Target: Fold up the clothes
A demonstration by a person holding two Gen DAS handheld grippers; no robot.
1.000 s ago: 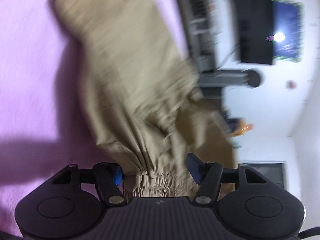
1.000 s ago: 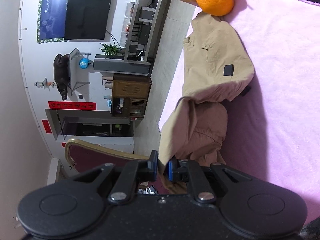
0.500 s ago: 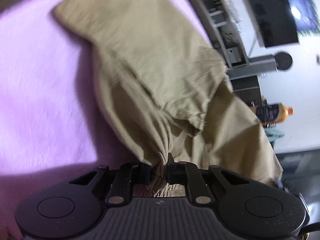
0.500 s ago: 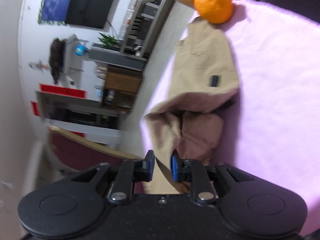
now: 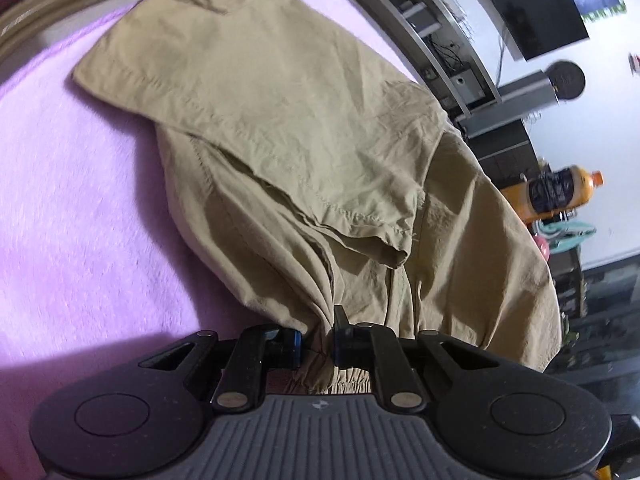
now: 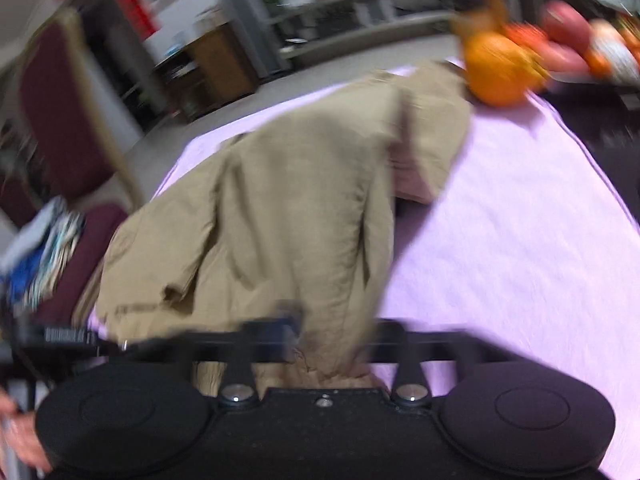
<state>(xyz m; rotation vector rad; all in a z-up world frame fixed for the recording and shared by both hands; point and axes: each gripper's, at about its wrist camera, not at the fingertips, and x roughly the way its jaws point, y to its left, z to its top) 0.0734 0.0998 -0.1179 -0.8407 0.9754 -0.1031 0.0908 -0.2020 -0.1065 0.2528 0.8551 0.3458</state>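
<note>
A pair of khaki trousers (image 5: 304,128) lies partly folded on a pink cloth (image 5: 72,216). My left gripper (image 5: 318,342) is shut on a bunched part of the trousers near the waistband. In the right wrist view, which is blurred, the trousers (image 6: 304,200) run from my right gripper (image 6: 334,336) toward the far edge of the pink cloth (image 6: 520,240). The right jaws stand wide apart, with fabric lying between them and not pinched.
An orange (image 6: 500,68) sits at the far corner of the cloth beside more fruit (image 6: 568,36). A maroon chair (image 6: 60,112) stands at the left. An orange bottle (image 5: 560,192) and shelving (image 5: 432,24) stand beyond the table edge.
My left gripper closed on the trousers and stays shut. My right gripper has opened wide and swung round, so its view now looks across the table.
</note>
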